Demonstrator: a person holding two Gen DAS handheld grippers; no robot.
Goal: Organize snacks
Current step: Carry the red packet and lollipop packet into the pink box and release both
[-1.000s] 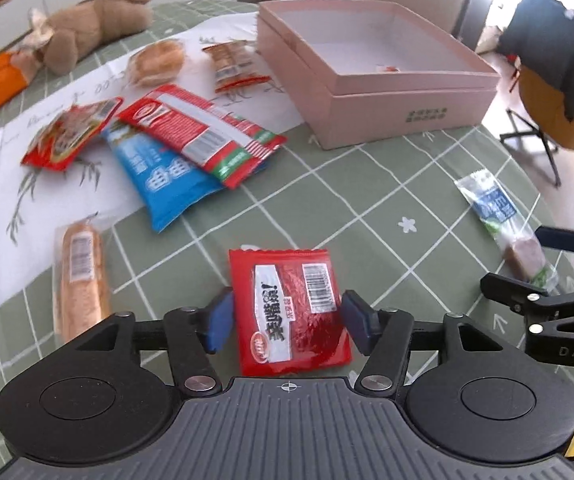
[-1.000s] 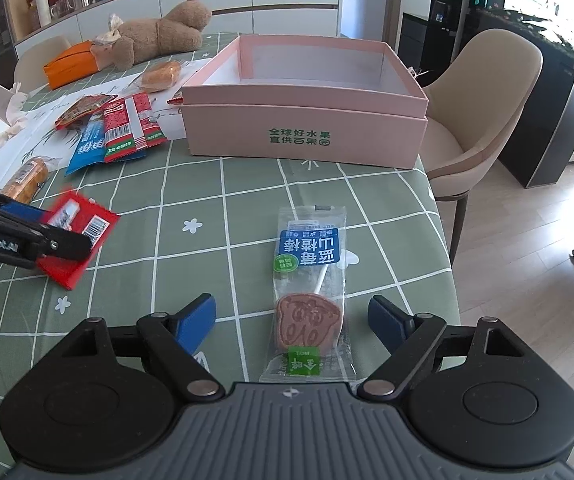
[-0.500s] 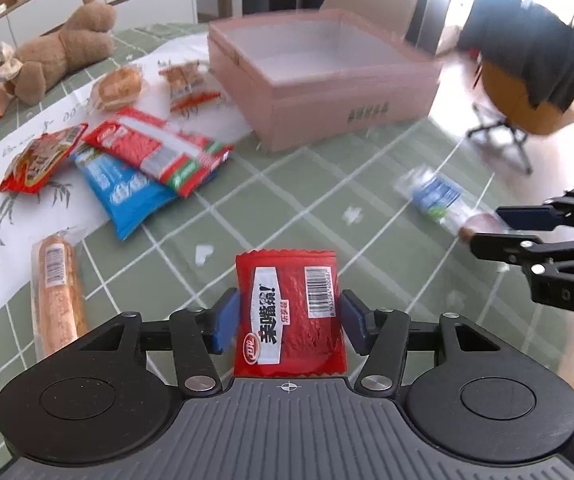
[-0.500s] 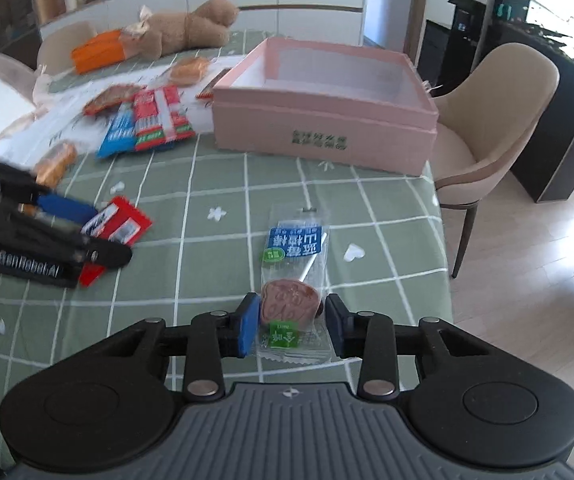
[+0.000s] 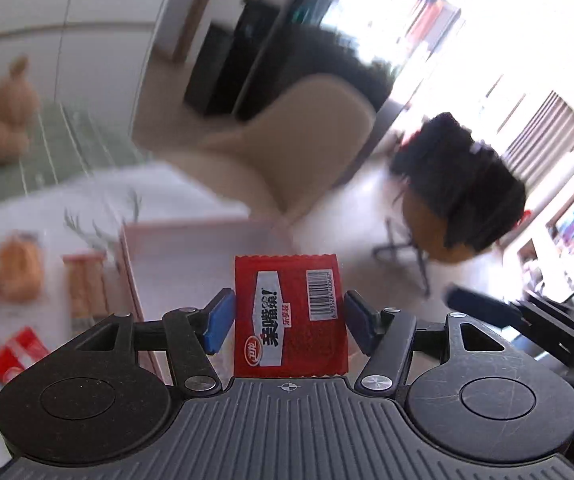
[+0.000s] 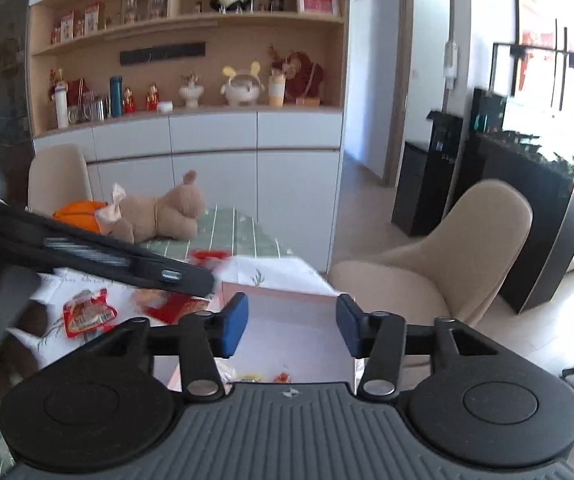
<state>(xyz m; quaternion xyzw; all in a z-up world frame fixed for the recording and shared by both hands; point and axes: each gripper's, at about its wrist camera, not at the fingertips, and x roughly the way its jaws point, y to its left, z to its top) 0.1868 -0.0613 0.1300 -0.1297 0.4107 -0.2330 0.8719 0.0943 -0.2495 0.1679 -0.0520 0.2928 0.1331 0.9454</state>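
My left gripper (image 5: 289, 314) holds a red snack packet (image 5: 291, 344) upright in the air. Its blue pads touch both edges of the packet as its jaws are opening. Below and just beyond it lies the open pink box (image 5: 191, 248), blurred. My right gripper (image 6: 291, 320) hovers over the same pink box (image 6: 279, 294). Its jaws are opening and there is nothing between them. Small wrapped items (image 6: 283, 377) lie on the box floor, mostly hidden by the gripper body. In the right wrist view the left gripper's dark body (image 6: 87, 256) crosses the left side.
A plush toy (image 6: 159, 216) and an orange item (image 6: 79, 212) lie at the table's far end. Loose snacks sit on the white cloth left of the box: a red packet (image 6: 87, 314), a bun (image 5: 17, 272). A beige chair (image 6: 447, 264) stands beyond the table.
Both grippers rose from the table to over the pink box. The left shut on the red packet and carried it along. The right shut on the lollipop packet, which is now gone from its jaws.
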